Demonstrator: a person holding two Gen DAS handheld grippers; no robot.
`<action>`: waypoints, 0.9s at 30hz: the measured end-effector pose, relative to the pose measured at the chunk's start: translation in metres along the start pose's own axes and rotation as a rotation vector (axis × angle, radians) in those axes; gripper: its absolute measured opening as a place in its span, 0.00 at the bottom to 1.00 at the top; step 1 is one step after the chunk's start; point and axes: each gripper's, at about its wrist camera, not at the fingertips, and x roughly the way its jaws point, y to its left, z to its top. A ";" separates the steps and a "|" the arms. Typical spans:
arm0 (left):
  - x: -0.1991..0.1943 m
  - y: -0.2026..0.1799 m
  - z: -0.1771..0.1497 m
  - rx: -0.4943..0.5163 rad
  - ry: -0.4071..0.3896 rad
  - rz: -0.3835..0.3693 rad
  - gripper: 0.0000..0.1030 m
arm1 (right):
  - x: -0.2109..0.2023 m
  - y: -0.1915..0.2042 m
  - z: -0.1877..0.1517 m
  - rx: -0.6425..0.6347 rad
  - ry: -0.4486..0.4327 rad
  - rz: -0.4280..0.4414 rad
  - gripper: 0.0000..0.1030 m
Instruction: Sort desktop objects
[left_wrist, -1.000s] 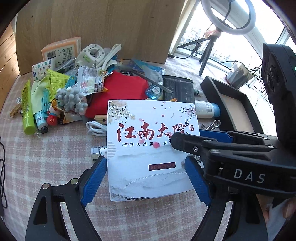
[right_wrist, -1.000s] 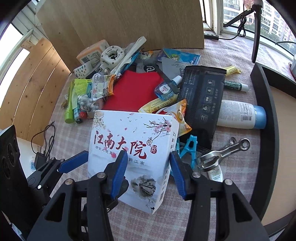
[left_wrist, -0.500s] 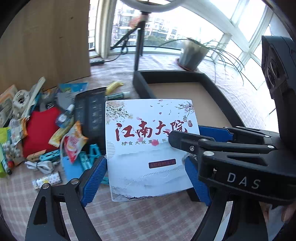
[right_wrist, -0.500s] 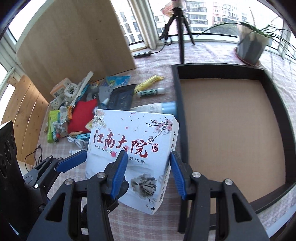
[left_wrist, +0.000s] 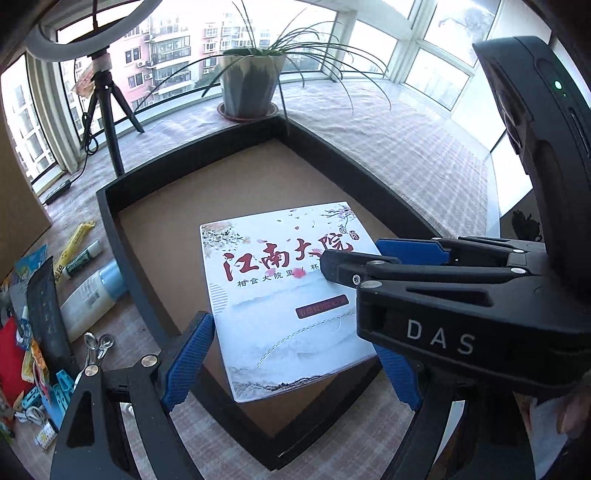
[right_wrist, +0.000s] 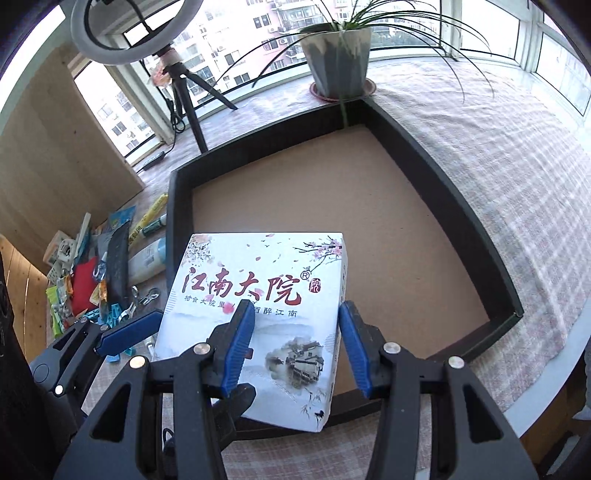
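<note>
The jaws of the left gripper (left_wrist: 295, 354) are clamped across the white box (left_wrist: 288, 295), held above the black tray (left_wrist: 110, 229); clutter lies left. In the right view, the right gripper (right_wrist: 295, 347) pinches the box's corner.

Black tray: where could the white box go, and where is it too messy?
The black-walled tray's whole brown floor is bare, wall to wall, under the white printed cardboard box. The checked cloth right of the tray is free too. Crowded: the pile of small things left of the tray.
</note>
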 end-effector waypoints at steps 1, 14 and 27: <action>0.002 -0.003 0.003 0.011 0.005 -0.007 0.74 | -0.002 -0.006 0.001 0.005 -0.008 -0.005 0.46; -0.020 0.023 -0.005 0.001 -0.018 0.046 0.72 | -0.017 0.007 0.008 -0.045 -0.053 -0.021 0.46; -0.068 0.151 -0.071 -0.186 -0.026 0.231 0.72 | 0.001 0.099 -0.003 -0.260 -0.002 0.078 0.46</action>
